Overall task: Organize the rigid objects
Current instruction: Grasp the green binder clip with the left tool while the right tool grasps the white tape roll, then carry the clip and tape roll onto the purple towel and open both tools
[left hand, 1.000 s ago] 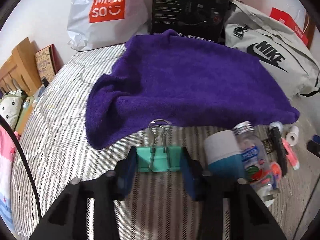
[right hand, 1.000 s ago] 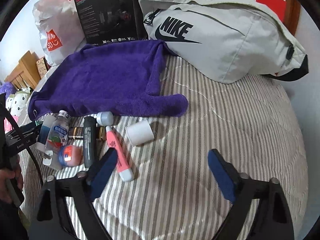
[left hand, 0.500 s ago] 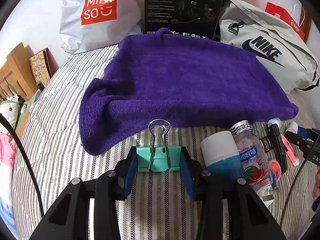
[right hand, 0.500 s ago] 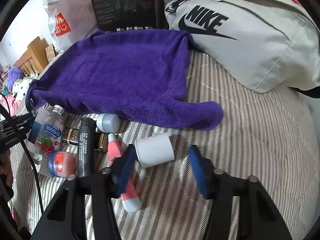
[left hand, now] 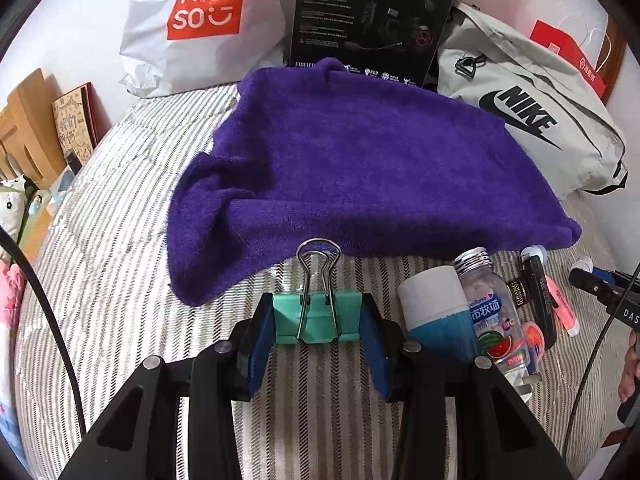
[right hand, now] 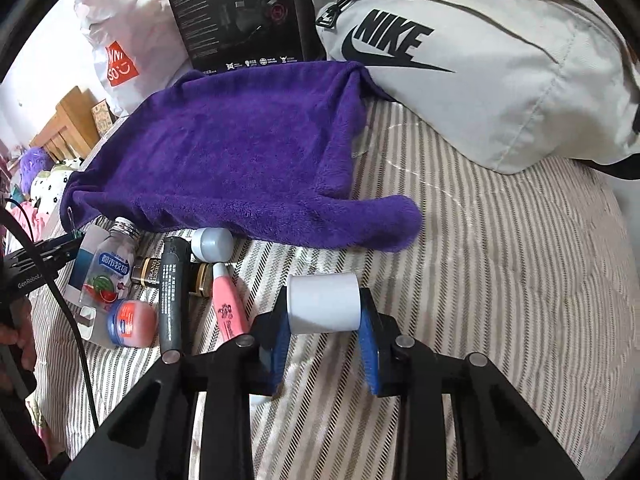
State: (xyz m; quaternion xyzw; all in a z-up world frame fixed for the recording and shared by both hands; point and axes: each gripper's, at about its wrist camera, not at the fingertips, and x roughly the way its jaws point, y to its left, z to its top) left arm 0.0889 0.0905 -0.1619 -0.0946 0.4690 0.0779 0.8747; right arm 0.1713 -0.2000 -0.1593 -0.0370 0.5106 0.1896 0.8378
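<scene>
My left gripper (left hand: 318,322) is shut on a teal binder clip (left hand: 318,318), held just above the striped bedcover in front of the purple towel (left hand: 360,176). My right gripper (right hand: 324,310) is shut on a white cylinder (right hand: 323,304) lying on its side on the bed. To its left lie a pink tube (right hand: 228,306), a black tube (right hand: 174,292), a clear bottle with a watermelon label (right hand: 108,270), a red-lidded jar (right hand: 132,322) and a small white roll-on (right hand: 212,244). The bottle (left hand: 494,312) and a white and teal container (left hand: 440,312) show right of my left gripper.
The purple towel (right hand: 240,156) covers the middle of the bed. A grey Nike bag (right hand: 480,64), a black box (right hand: 236,12) and a white Miniso bag (left hand: 200,20) stand along the back. A wooden headboard (left hand: 24,128) is at the left.
My right gripper moved forward to the white cylinder and closed on it. My left gripper kept hold of the binder clip and shifted slightly.
</scene>
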